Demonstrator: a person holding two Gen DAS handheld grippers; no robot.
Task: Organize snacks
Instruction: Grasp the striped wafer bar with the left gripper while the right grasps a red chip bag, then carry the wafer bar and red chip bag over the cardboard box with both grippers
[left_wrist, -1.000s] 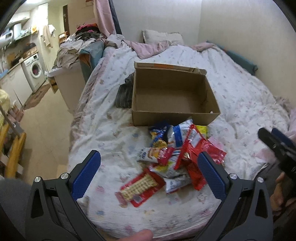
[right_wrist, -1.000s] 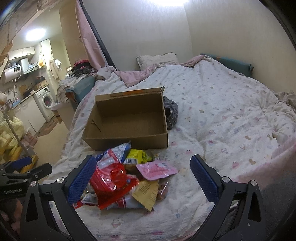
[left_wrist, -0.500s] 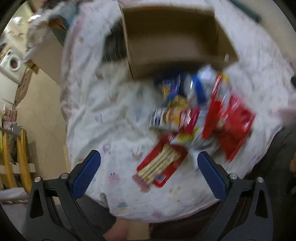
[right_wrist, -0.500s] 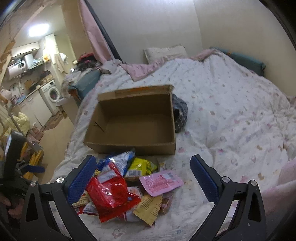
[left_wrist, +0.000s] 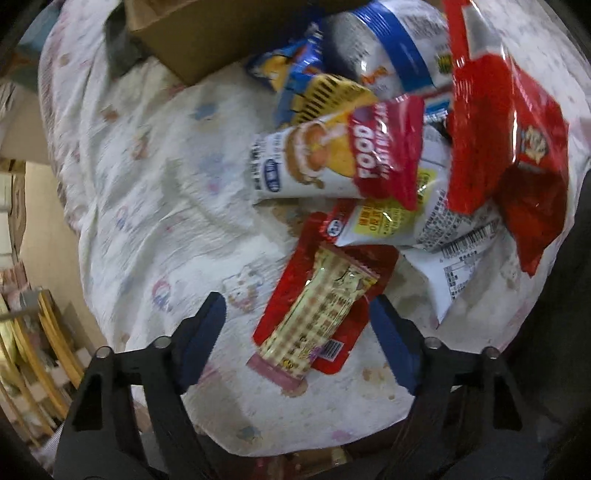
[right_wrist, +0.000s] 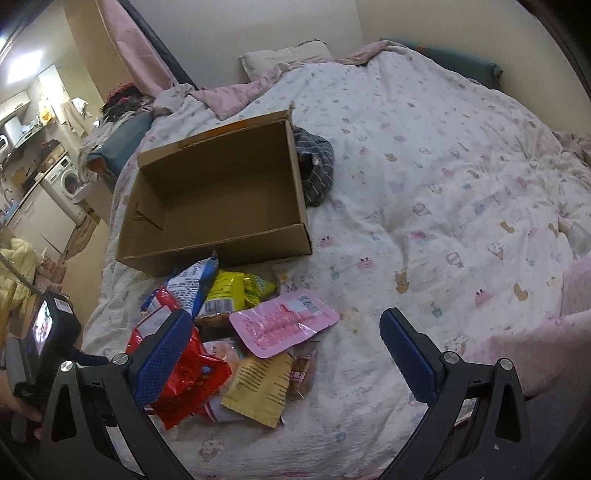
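Bare quilt (right_wrist: 443, 206) lies right of the cardboard box (right_wrist: 218, 199); snack pile (right_wrist: 229, 332) crowds its near wall.

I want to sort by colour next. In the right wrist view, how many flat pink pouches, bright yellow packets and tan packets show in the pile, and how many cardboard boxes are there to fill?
Flat pink pouch: 1
Bright yellow packet: 1
Tan packet: 1
Cardboard box: 1
Total: 4
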